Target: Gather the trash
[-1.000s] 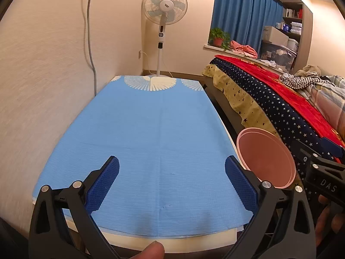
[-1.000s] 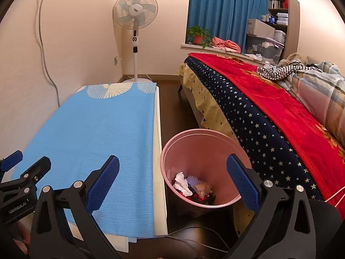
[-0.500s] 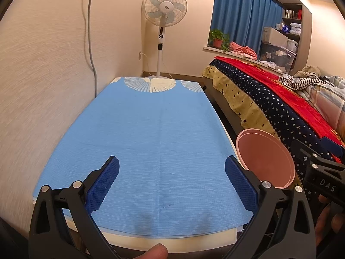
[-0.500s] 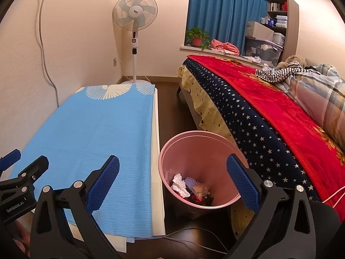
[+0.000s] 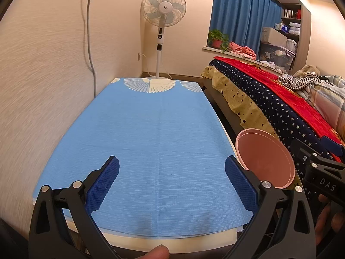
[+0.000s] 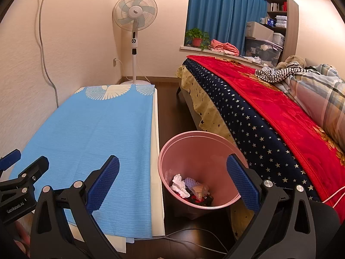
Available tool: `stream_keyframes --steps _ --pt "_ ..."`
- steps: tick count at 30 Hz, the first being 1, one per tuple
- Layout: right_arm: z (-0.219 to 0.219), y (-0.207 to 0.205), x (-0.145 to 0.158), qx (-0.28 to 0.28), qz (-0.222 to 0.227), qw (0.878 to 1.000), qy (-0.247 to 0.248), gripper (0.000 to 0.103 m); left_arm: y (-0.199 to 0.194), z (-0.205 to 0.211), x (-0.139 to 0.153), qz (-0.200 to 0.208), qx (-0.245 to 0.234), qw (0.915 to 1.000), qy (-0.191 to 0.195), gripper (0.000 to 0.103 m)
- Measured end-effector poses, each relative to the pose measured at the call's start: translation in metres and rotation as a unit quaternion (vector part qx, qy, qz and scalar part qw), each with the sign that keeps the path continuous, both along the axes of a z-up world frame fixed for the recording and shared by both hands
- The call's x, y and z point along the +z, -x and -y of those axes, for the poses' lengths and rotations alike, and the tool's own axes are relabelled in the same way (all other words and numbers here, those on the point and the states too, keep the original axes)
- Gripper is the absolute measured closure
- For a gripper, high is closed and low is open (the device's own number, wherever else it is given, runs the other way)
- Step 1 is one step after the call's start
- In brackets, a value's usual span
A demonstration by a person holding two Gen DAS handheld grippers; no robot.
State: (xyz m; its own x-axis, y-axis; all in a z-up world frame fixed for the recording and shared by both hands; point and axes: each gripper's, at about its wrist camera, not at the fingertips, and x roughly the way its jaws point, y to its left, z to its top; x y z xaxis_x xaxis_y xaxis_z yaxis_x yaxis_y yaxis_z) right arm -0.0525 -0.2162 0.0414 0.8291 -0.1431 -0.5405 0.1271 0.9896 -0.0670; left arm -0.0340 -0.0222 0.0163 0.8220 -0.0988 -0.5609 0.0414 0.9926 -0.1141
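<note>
My left gripper (image 5: 172, 179) hangs over the near end of the table (image 5: 151, 129), its blue-padded jaws spread wide with nothing between them, only the bare blue cloth (image 5: 140, 151) that covers the tabletop. My right gripper (image 6: 173, 179) is just as wide apart and just as empty, and it sits past the table's right edge, over the pink trash bin (image 6: 215, 151). That bin stands on the dark floor between the table's right edge and the bed (image 6: 269, 118), close to the table's near right corner. Looking down into it from the right wrist camera, I can see a heap of trash (image 6: 189, 188) at the bottom: crumpled white paper, something pale purple, a tan scrap and some dark bits I can't make out. From the left wrist camera only the bin's rim and inner wall show, at the right side beyond the right finger. The cloth has a white fan-shaped print at its far end, and a standing fan (image 5: 162, 10) rises behind the far edge of the table, against the wall. A fingertip (image 5: 156, 252) pokes into the bottom of the left view.
</note>
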Motion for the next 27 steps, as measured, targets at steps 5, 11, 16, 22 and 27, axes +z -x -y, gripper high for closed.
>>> stream_keyframes --steps 5,11,16,22,27 --pt "0.0003 0.0000 -0.0002 0.000 0.000 1.000 0.000 0.005 0.0000 0.0002 -0.0001 0.000 0.000 1.0000 0.000 0.008" --pt "0.0003 -0.0001 -0.0001 0.000 0.000 1.000 0.001 0.005 -0.0006 -0.0006 -0.0003 0.001 -0.001 1.0000 0.001 0.008" --pt "0.0005 0.0000 -0.0003 -0.001 0.001 1.000 0.000 0.005 -0.0005 -0.0004 -0.0003 0.001 -0.001 1.0000 0.001 0.008" --pt "0.0011 -0.0001 -0.0004 0.000 -0.001 1.000 -0.002 0.005 -0.0018 -0.0009 -0.0002 -0.003 0.001 1.0000 0.004 0.008" --pt "0.0002 -0.0020 -0.0020 -0.001 -0.005 1.000 -0.002 0.005 -0.0027 -0.0003 0.0016 -0.001 0.000 1.0000 -0.005 0.008"
